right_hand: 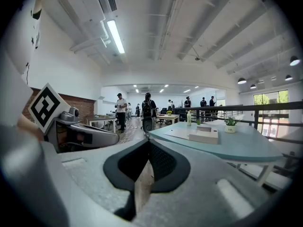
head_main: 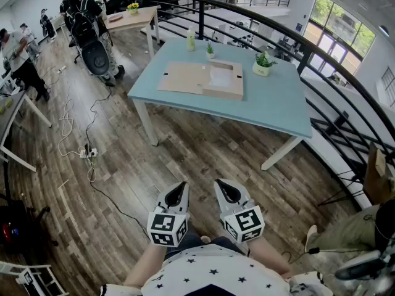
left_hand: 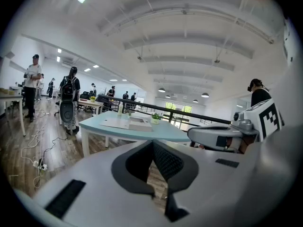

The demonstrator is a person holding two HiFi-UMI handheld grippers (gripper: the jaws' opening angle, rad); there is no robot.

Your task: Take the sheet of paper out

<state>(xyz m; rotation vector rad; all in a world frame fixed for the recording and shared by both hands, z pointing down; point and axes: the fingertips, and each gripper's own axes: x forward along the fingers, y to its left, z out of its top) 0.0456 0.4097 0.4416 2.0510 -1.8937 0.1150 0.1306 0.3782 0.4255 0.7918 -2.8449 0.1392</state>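
A flat open cardboard box (head_main: 191,79) lies on the light-blue table (head_main: 271,106), far ahead of me. A white sheet of paper (head_main: 221,77) rests in its right half. Both grippers hang low over the wooden floor, close to my body and well short of the table. The left gripper (head_main: 181,187) is shut and holds nothing. Beside it the right gripper (head_main: 220,185) is shut and empty too. In the left gripper view the closed jaws (left_hand: 153,144) point toward the table (left_hand: 118,127) and box (left_hand: 138,124). The right gripper view shows its closed jaws (right_hand: 148,144) and the box (right_hand: 203,135).
On the table's far edge stand a bottle (head_main: 191,40) and two small potted plants (head_main: 263,64). A black railing (head_main: 345,85) curves behind and to the right of it. Cables and a power strip (head_main: 89,153) lie on the floor at left. People and an office chair (head_main: 95,54) are at far left.
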